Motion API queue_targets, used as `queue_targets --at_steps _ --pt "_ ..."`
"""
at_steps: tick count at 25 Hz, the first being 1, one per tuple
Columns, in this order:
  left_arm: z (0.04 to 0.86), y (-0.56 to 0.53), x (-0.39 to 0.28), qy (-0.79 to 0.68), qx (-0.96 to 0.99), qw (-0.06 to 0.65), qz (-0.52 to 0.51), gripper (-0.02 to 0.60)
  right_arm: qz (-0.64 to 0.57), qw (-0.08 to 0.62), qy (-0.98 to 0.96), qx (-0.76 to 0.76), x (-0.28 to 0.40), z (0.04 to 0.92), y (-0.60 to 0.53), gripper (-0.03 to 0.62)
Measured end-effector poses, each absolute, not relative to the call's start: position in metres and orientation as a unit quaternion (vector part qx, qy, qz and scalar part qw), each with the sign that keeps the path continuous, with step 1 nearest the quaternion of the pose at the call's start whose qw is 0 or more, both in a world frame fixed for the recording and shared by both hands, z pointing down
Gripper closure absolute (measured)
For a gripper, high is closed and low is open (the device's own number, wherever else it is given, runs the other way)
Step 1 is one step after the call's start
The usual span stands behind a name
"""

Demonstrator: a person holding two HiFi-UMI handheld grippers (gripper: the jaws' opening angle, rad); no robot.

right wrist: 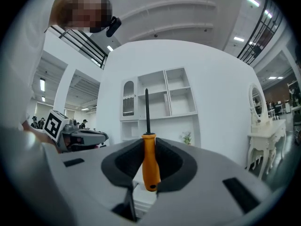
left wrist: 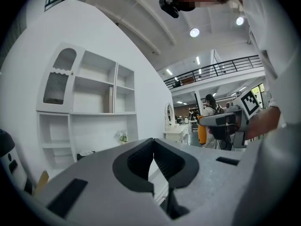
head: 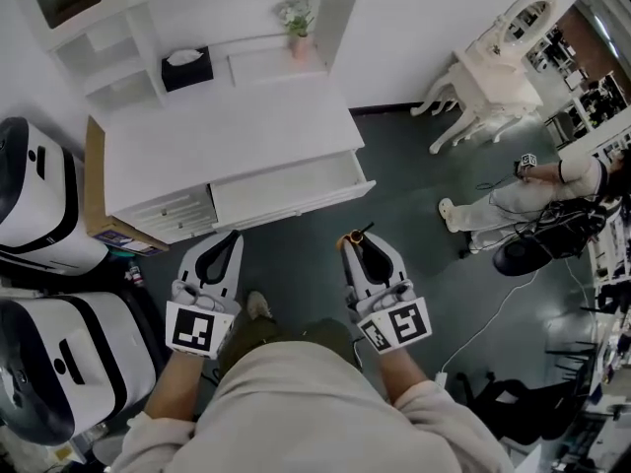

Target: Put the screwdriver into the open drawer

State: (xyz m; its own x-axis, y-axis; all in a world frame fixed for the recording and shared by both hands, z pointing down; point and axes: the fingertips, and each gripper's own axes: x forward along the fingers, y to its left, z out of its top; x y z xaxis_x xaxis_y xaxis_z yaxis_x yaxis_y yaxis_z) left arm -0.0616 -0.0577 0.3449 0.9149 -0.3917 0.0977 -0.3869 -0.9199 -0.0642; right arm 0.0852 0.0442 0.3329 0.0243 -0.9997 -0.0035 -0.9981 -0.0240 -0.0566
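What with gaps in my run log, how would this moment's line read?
right gripper: jaws shut on orange-handled screwdriver | left gripper: jaws shut, empty | white desk drawer: open, screwdriver not inside

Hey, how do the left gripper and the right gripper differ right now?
The left gripper is empty; the right gripper clamps a screwdriver by its orange handle, shaft pointing up. The left gripper's fingers meet at the tips; the right gripper's fingers are spread by the handle between them. Both are grey and point toward the white desk.
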Motion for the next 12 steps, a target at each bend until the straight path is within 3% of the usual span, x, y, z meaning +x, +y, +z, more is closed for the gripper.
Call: queue_targets --at_steps 12 --pt "0.349 -0.091 -0.025 0.251 -0.965 0.028 -0.068 0.577 -0.007 -0.009 0.744 -0.668 0.133 0.348 -0.013 0.517"
